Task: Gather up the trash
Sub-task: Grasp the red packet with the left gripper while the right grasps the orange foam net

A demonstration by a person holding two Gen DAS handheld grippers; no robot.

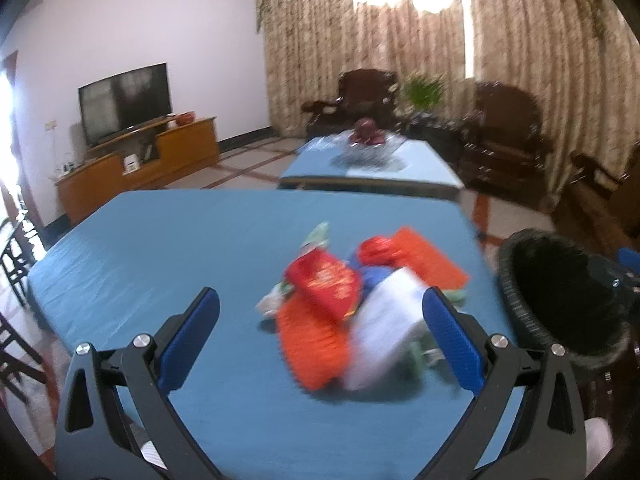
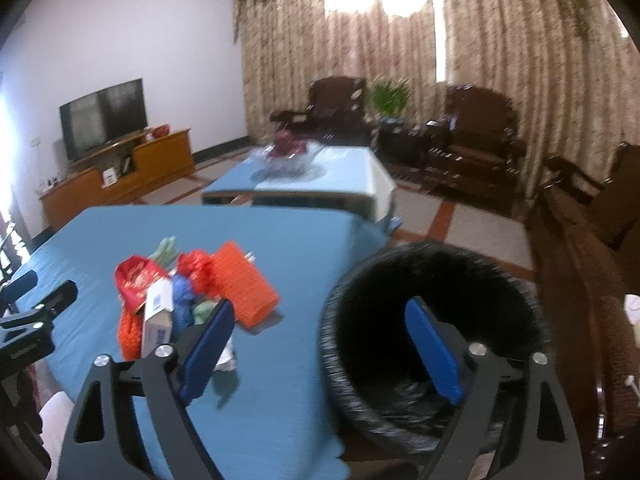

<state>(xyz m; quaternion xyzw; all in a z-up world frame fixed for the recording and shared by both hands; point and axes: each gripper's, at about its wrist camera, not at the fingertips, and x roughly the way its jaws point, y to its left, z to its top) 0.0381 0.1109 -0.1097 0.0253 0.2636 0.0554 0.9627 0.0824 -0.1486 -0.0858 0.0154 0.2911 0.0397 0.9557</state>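
Note:
A heap of trash (image 1: 360, 300) lies on the blue-covered table (image 1: 160, 248): red and orange wrappers, a white box, blue and green scraps. My left gripper (image 1: 320, 312) is open, its blue fingers standing either side of the near end of the heap without pressing on it. In the right wrist view the same trash heap (image 2: 192, 300) lies left of my right gripper (image 2: 322, 320), which is open and empty over the table's right edge. Its right finger (image 2: 432, 352) shows against the black woven bin (image 2: 436, 332), lined with a dark bag. The left gripper's fingertips (image 2: 60, 296) show at the far left.
The black bin (image 1: 560, 300) stands just off the table's right edge. A second blue table (image 1: 372, 168) with a glass bowl stands behind. Dark wooden armchairs (image 2: 472, 136), a plant, curtains, a TV (image 1: 124, 100) on a wooden cabinet, and chair frames (image 1: 16, 256) at the left.

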